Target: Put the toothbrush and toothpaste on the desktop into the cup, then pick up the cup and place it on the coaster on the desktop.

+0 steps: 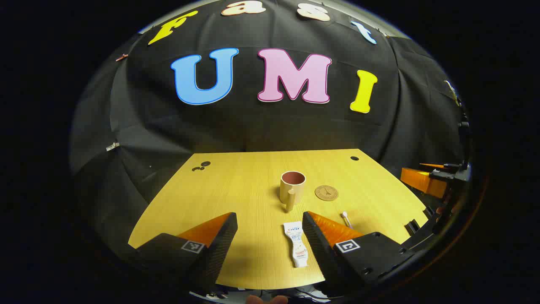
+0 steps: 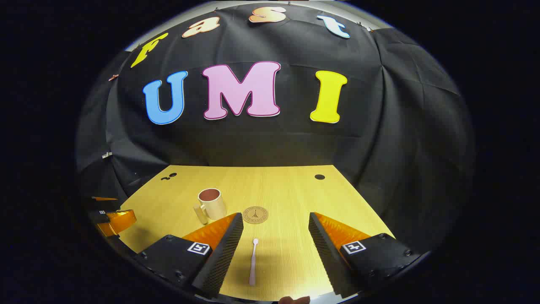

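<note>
toothpaste (image 1: 297, 244) and toothbrush (image 2: 253, 261) each between spread jaws

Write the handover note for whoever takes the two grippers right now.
Left gripper: jaws open, holding nothing, above the near edge of the desktop; the toothpaste lies flat between its fingers, close to one of them.
Right gripper: jaws open, holding nothing; the toothbrush lies flat between its fingers.
Cup: upright on the desktop with nothing sticking out of it, beside the coaster and apart from it. The coaster is bare.
Done: nothing yet.
Left: toothbrush and toothpaste into the cup, then the cup onto the coaster.
</note>
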